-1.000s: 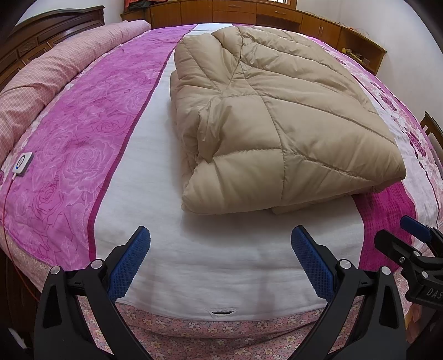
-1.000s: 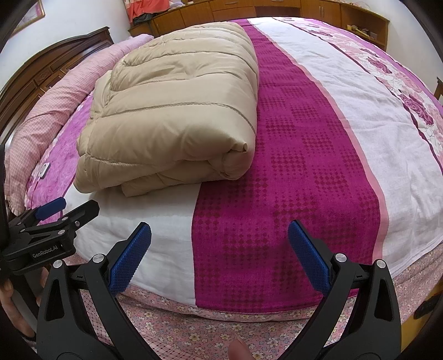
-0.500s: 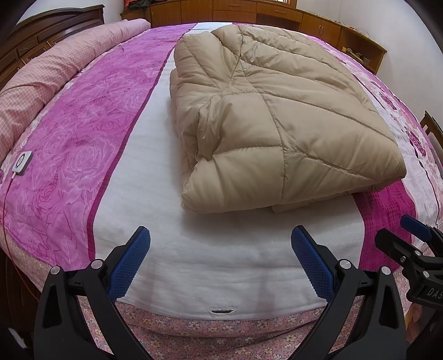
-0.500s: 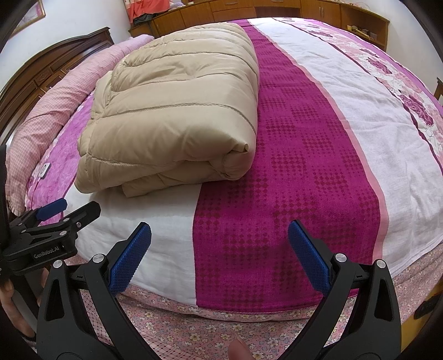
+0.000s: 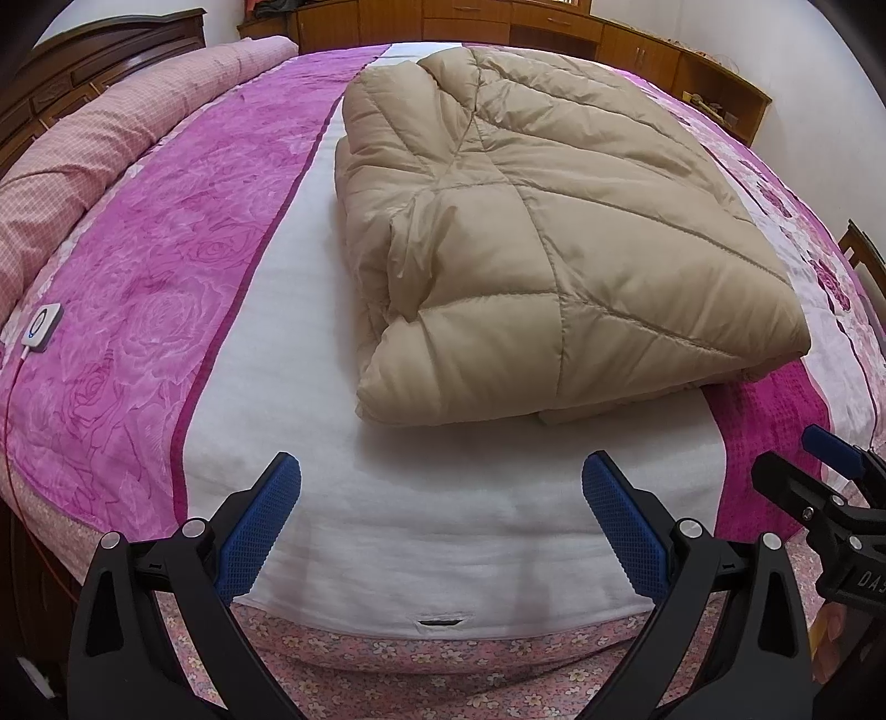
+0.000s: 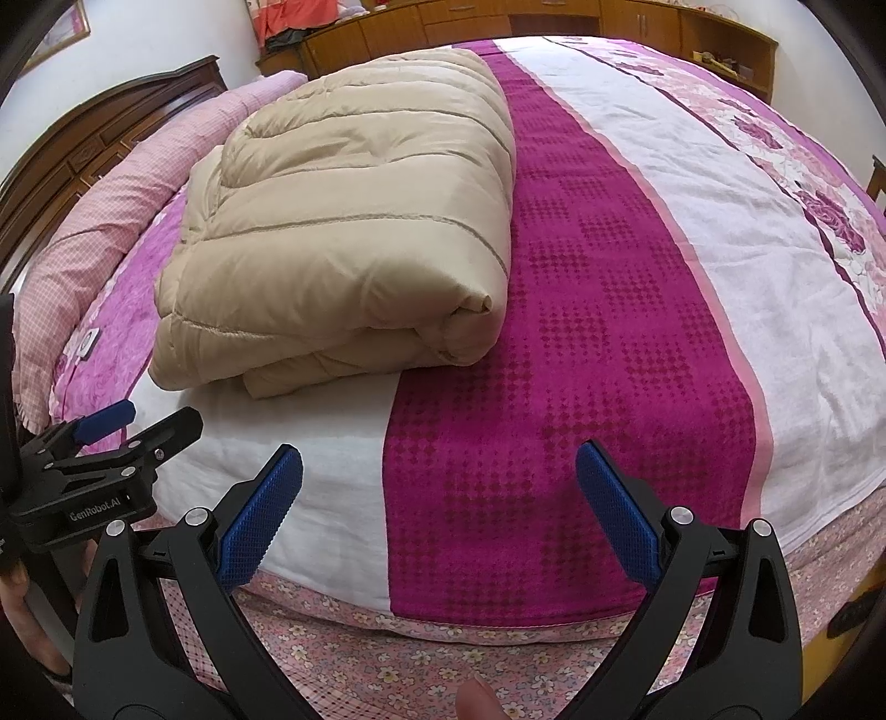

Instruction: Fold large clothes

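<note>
A beige quilted down coat (image 5: 542, 221) lies folded in a thick bundle on the bed; it also shows in the right wrist view (image 6: 354, 221). My left gripper (image 5: 443, 520) is open and empty, hovering over the bed's near edge short of the bundle. My right gripper (image 6: 440, 515) is open and empty, over the magenta stripe to the right of the bundle. Each gripper shows at the side of the other's view.
The bed has a pink, white and magenta striped cover (image 5: 166, 277) with a floral valance (image 6: 415, 653) at the near edge. A pink bolster (image 5: 83, 144) lies along the dark headboard. A small white controller (image 5: 41, 327) sits at left. Wooden cabinets (image 5: 554, 27) line the far wall.
Both grippers have stayed open and almost still; the view has only shifted slightly. The coat has not moved.
</note>
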